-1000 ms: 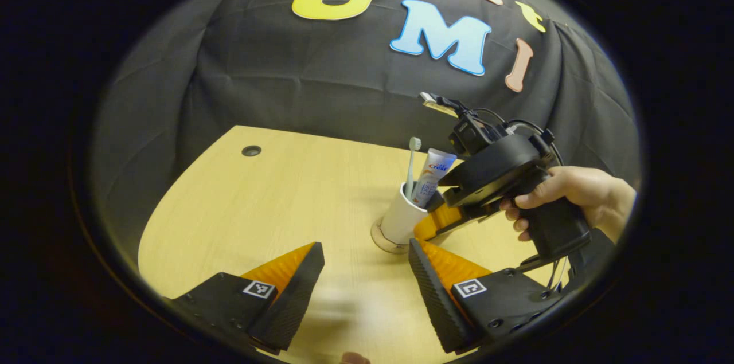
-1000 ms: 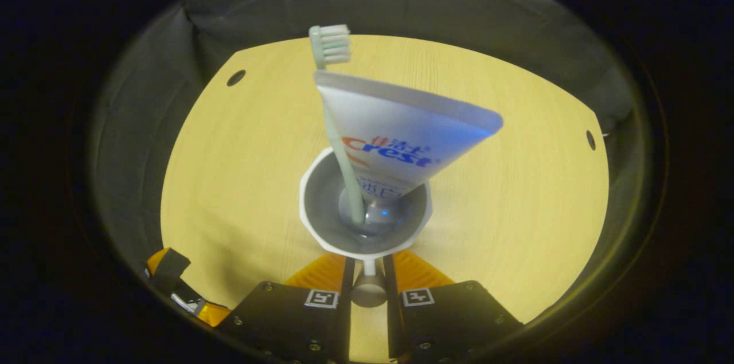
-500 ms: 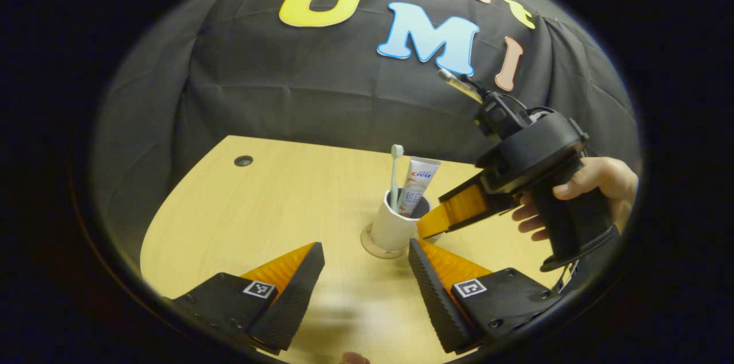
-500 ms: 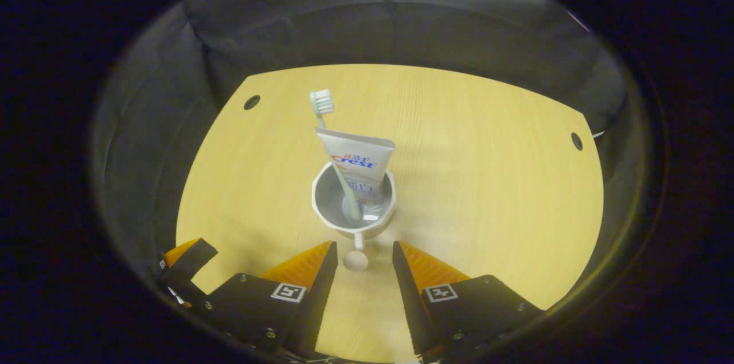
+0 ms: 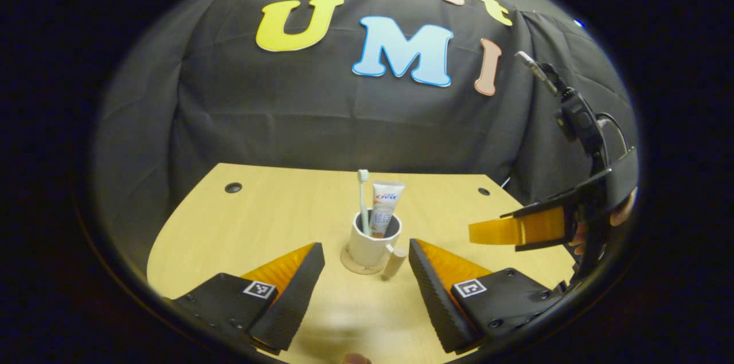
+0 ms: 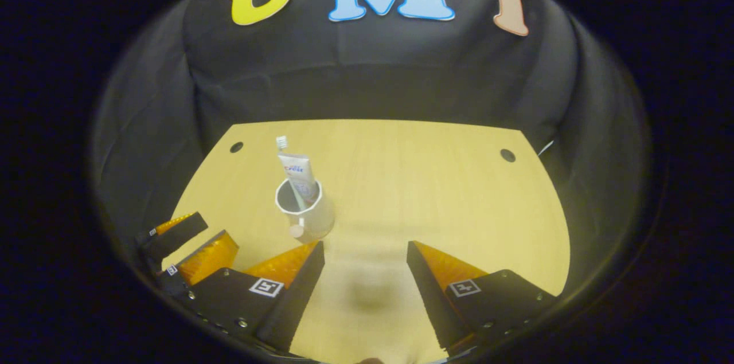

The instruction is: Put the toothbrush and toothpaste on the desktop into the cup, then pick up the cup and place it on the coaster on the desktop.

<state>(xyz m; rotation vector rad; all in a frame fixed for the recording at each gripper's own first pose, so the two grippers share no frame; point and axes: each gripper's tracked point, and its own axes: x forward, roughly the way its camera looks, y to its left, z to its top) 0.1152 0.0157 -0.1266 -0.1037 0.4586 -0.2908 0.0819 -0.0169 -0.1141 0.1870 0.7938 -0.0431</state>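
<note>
A white cup stands on a round wooden coaster in the middle of the desk. Its stubby handle points toward me. The toothbrush and the toothpaste tube stand upright inside it. My left gripper is open just in front of the cup, touching nothing. In the right gripper view the cup with its toothpaste sits ahead and to the left of my open right gripper. The right gripper's fingers also hang at the right edge of the left gripper view, well clear of the cup.
The light wooden desk has small cable holes near its back corners. The black cloth wall closes in behind and to both sides. The left gripper's fingers sit at the lower left of the right gripper view.
My right gripper let go of the cup's handle, opened wide and drew back up and to the right. The cup stays on the coaster. The left gripper pulled back a little.
</note>
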